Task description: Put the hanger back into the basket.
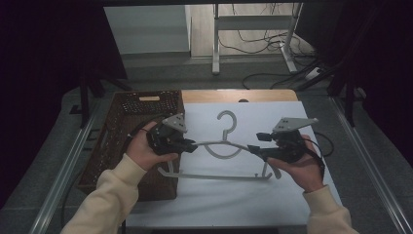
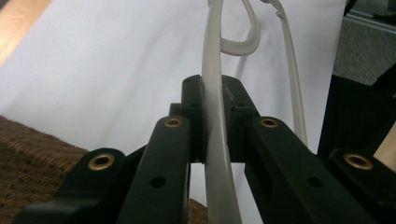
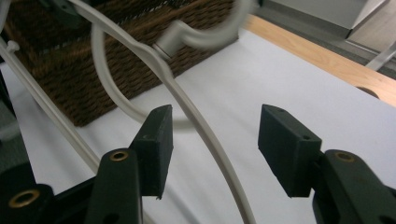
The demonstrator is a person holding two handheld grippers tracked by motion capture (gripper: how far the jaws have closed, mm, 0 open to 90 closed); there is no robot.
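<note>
Over the middle of the white-covered desk [image 1: 234, 204], beside the wicker basket [image 1: 117, 141], the left gripper [image 2: 214, 121] is clamping one shoulder of the plastic hanger [image 1: 221, 161], apparently steadying it, while the right gripper [image 3: 215, 149] is straddling the other shoulder, jaws spread.

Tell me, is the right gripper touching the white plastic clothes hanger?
Apart. In the right gripper view, the right gripper has its jaws spread wide, and the white plastic clothes hanger passes between them with clear gaps on both sides.
</note>
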